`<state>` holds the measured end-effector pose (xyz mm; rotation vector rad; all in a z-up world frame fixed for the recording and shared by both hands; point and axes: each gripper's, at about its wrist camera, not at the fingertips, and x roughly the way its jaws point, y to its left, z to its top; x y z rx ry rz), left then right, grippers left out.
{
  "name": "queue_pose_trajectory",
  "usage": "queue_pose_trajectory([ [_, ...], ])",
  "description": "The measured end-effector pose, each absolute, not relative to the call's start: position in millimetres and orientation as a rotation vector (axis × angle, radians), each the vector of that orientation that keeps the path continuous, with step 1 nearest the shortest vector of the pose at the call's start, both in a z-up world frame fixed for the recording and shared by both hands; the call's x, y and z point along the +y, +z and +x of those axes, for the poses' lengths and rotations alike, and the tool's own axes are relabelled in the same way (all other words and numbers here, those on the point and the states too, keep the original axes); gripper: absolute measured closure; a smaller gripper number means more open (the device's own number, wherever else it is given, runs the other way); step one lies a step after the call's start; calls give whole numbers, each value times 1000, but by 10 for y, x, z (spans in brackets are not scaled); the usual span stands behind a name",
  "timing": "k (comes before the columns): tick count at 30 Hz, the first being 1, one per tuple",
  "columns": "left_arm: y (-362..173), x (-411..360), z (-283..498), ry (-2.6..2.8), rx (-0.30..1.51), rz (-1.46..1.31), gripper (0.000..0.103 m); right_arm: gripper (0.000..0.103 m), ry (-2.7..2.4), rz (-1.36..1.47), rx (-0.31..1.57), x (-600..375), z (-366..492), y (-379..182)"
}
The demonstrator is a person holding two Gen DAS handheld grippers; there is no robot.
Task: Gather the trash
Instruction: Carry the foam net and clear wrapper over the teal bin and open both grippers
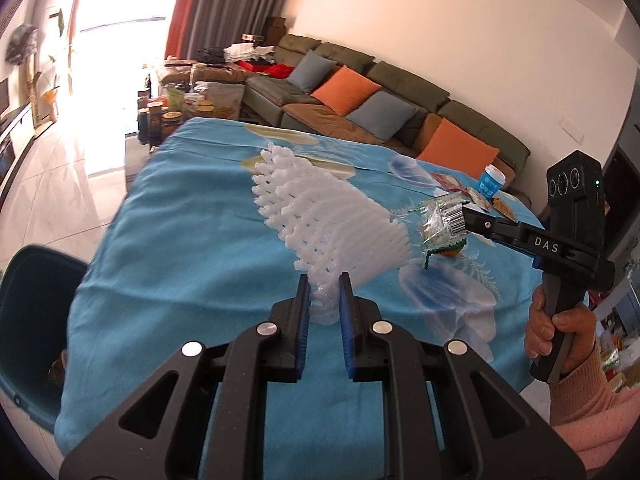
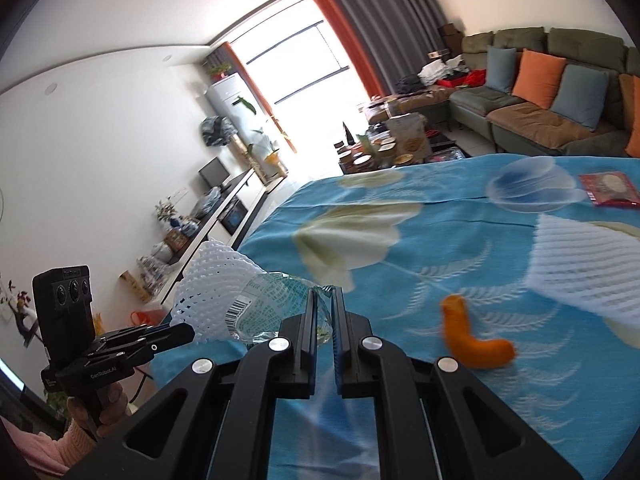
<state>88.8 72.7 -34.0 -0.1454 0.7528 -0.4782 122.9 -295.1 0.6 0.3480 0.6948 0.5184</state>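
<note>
I'm hovering over the table in its soft blue floral cloth [image 1: 168, 240], my left gripper [image 1: 323, 300] pinching the tail of a white foam mesh sleeve [image 1: 332, 220], lifted off the cloth. My right gripper [image 2: 325, 312] is clamping a crinkly clear wrapper [image 2: 272, 304]; a curved orange peel [image 2: 476, 340] is lying beside it.

A home living room: a long green sofa [image 1: 360, 92] with orange and blue cushions [image 1: 346, 90], grey and orange curtains [image 2: 376, 20] beside a bright window [image 2: 304, 68], and a low TV cabinet [image 2: 224, 216] along the wall.
</note>
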Motion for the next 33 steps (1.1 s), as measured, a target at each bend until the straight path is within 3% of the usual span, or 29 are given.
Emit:
queue_pose_trajectory([
  [33, -265, 2402, 165, -109, 685, -287, 89, 97, 842, 199, 768, -1269, 1511, 91],
])
